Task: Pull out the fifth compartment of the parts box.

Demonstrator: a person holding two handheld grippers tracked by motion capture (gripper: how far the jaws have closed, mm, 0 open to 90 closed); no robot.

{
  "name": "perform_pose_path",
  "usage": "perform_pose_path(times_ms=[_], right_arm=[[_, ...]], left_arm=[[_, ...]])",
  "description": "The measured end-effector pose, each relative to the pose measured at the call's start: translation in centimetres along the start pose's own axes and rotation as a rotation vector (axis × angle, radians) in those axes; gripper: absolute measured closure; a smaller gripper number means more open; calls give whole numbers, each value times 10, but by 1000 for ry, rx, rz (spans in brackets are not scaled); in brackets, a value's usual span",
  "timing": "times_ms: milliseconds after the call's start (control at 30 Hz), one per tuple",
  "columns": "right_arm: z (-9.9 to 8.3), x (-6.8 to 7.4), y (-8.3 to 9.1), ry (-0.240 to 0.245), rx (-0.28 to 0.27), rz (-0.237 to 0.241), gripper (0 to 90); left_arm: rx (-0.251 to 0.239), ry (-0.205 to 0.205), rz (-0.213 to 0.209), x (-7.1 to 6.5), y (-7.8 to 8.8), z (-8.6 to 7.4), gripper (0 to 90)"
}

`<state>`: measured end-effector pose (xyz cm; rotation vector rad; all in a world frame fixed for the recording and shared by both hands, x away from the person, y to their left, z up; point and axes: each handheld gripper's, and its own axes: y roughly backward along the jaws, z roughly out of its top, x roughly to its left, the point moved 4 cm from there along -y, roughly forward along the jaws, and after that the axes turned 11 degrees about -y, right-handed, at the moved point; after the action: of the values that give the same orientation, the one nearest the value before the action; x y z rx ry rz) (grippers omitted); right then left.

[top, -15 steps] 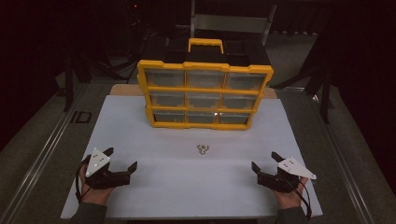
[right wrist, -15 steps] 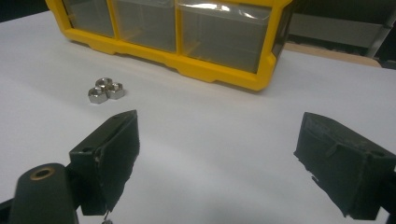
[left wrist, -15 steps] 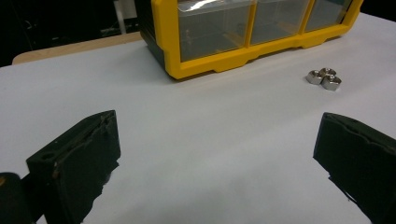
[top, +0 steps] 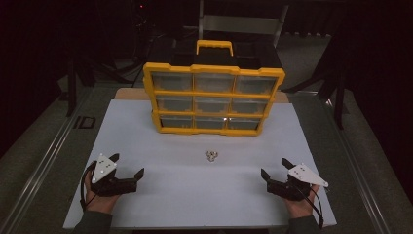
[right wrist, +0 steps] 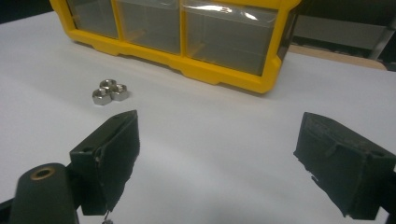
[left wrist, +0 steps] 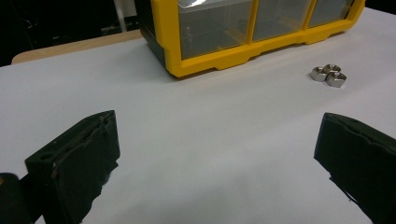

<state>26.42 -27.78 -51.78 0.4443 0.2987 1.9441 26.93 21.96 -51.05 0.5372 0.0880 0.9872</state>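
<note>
A yellow organiser box [top: 213, 97] with clear drawers and a top handle stands at the back of the white mat [top: 204, 195]. Three metal nuts [top: 211, 155] lie clustered in front of it, also seen as nuts [left wrist: 328, 74] and nuts [right wrist: 109, 91]. My left gripper [top: 127, 165] rests near the front left of the mat, jaws wide open with nothing between them. My right gripper [top: 276, 167] rests at the front right, also open and empty. Both point toward the box, well short of the nuts.
The box's lower corner [left wrist: 196, 56] and drawers [right wrist: 229, 37] lie ahead of each gripper. A wooden board edge [left wrist: 70, 46] shows behind the mat. Metal rails [top: 44, 156] run along the table's left side. Dark stands and a chair lie beyond.
</note>
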Motion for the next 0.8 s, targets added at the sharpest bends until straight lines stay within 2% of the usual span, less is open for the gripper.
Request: perform_pose_path(times_ms=[167, 400, 533, 800], right_arm=[[4, 3, 2, -2, -5, 0, 139], [24, 12, 3, 35, -22, 14, 138], [32, 19, -1, 45, -9, 21, 143], [60, 40, -16, 101, -11, 64, 160]], left_arm=[[-2, -1, -1, -1, 0, 0, 6], [4, -1, 5, -2, -3, -1, 6], [6, 1, 4, -2, -3, -1, 6], [0, -3, 7, -2, -2, -1, 6]])
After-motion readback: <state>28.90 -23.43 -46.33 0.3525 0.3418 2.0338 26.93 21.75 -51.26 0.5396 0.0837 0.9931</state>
